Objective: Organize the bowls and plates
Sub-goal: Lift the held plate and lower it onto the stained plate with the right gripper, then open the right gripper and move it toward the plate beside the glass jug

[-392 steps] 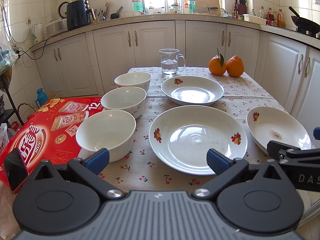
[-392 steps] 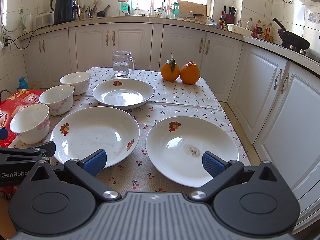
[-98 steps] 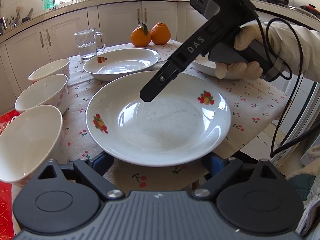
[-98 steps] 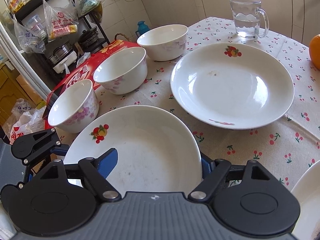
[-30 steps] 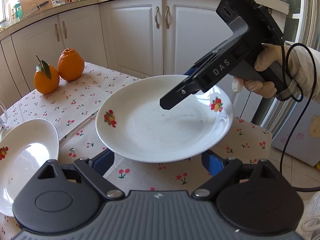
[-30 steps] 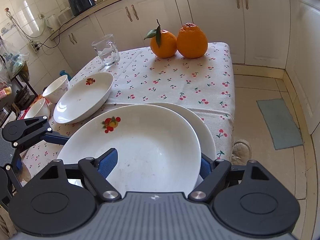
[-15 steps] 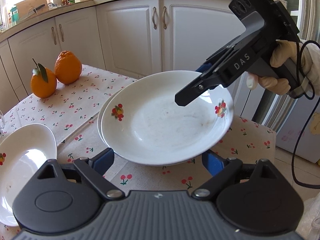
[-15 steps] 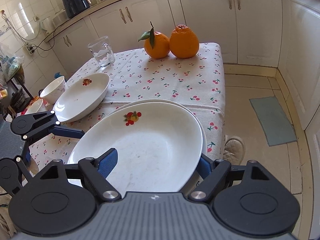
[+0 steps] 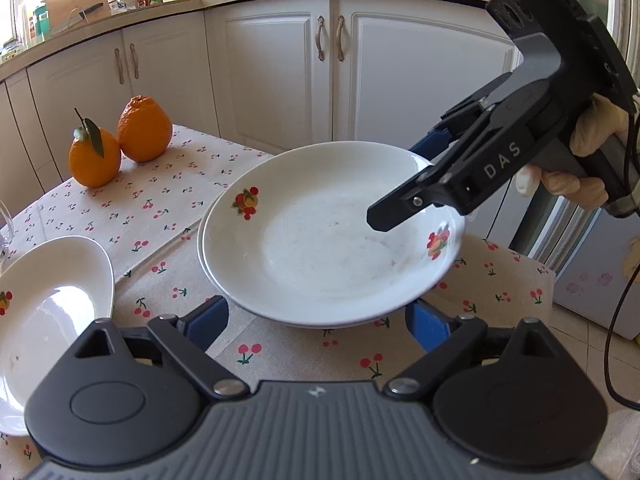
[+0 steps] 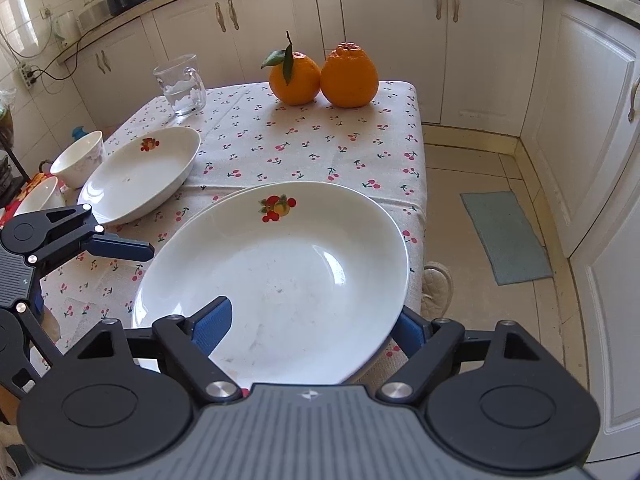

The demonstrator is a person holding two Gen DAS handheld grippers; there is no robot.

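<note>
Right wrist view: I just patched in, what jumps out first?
The big white plate with a fruit print fills the foreground, sitting on a second plate whose rim peeks out behind it, at the table's near corner. The right gripper straddles its near rim, jaws opening. Two oranges stand at the table's far edge, a glass mug to their left.

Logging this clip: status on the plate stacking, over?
Both grippers, left and right, opening around top plate. It sits on lower plate. Third plate, bowls still apart. Nothing blocking.
</note>
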